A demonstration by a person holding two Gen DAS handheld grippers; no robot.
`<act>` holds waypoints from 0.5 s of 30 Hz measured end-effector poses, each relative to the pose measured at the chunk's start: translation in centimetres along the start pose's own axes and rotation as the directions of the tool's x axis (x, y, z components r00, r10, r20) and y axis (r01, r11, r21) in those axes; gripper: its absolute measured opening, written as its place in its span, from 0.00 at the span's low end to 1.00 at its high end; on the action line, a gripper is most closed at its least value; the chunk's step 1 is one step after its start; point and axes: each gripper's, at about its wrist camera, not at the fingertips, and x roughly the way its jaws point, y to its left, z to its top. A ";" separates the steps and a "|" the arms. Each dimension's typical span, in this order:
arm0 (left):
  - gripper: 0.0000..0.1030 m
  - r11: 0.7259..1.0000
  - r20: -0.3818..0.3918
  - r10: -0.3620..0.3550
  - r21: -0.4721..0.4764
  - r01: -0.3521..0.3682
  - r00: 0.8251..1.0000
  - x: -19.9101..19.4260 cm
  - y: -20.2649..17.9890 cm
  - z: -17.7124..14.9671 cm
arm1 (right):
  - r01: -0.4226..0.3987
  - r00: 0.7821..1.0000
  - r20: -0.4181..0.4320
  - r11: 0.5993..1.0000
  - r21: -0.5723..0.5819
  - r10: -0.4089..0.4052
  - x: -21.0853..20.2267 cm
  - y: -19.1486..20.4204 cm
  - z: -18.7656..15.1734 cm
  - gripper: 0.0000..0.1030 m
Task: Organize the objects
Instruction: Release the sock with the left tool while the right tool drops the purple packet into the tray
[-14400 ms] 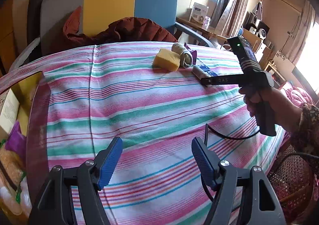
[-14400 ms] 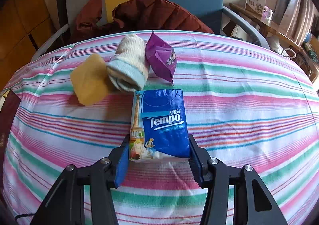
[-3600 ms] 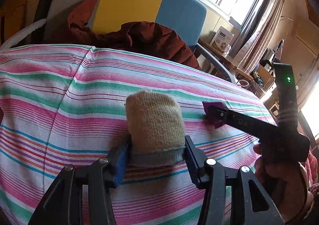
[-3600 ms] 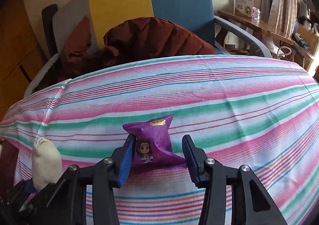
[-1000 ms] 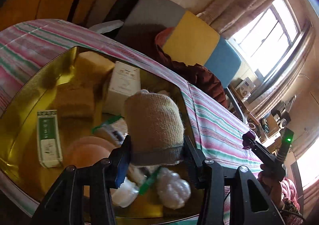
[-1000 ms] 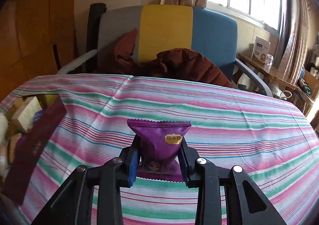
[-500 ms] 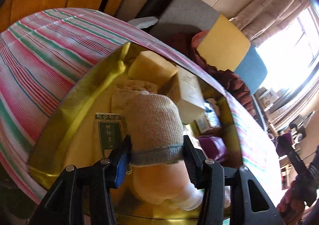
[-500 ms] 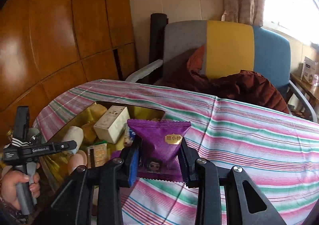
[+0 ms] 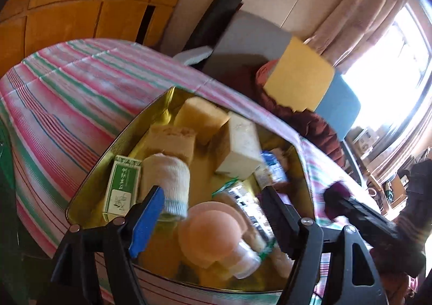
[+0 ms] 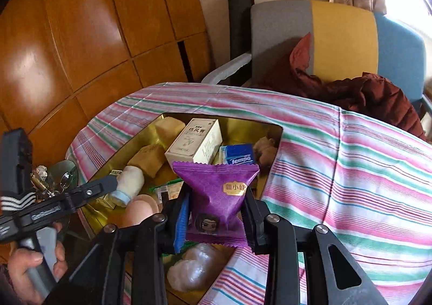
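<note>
A gold tin box [image 9: 89,183] [image 10: 240,122] sits in the striped tablecloth and holds several items. My left gripper [image 9: 210,213] is open above the box. The rolled beige sock [image 9: 166,180] [image 10: 128,183] lies loose in the box beside the left blue pad, next to a green and white carton [image 9: 122,186]. My right gripper [image 10: 214,213] is shut on a purple snack packet [image 10: 216,197] and holds it over the box's near right side. The right gripper also shows in the left wrist view [image 9: 359,213] at the right.
The box holds yellow sponges [image 9: 199,116], a white carton [image 10: 195,141], a blue Tempo tissue pack [image 10: 237,155], a peach round thing [image 9: 213,232] and a clear bag [image 10: 194,267]. A chair with a brown jacket [image 10: 351,89] stands behind the table. A wood wall [image 10: 81,34] is at left.
My left gripper has opened and let go of the sock, which now lies in the box. My right gripper has carried the purple packet closer over the box.
</note>
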 end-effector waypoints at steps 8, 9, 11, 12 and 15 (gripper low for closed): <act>0.73 0.999 0.071 0.032 -0.036 -0.029 0.997 -2.4 -0.1 0.3 | -0.040 0.995 -0.094 0.999 -0.016 0.039 3.6 2.2 0.6 0.34; 0.73 0.998 0.079 0.043 -0.044 -0.039 0.996 -2.7 0.0 0.4 | -0.051 0.994 -0.102 0.999 -0.015 0.049 4.1 2.5 0.7 0.34; 0.73 0.996 0.086 0.066 -0.065 -0.060 0.994 -3.4 0.5 0.4 | -0.077 0.989 -0.131 0.997 -0.010 0.075 5.3 3.3 0.9 0.34; 0.73 0.994 0.084 0.080 -0.075 -0.074 0.993 -3.5 0.9 0.5 | -0.089 0.986 -0.142 0.996 -0.008 0.086 5.8 3.7 1.0 0.34; 0.73 0.988 0.073 0.126 -0.095 -0.119 0.989 -3.7 1.6 0.6 | -0.118 0.978 -0.173 0.993 -0.017 0.113 7.5 5.1 1.4 0.34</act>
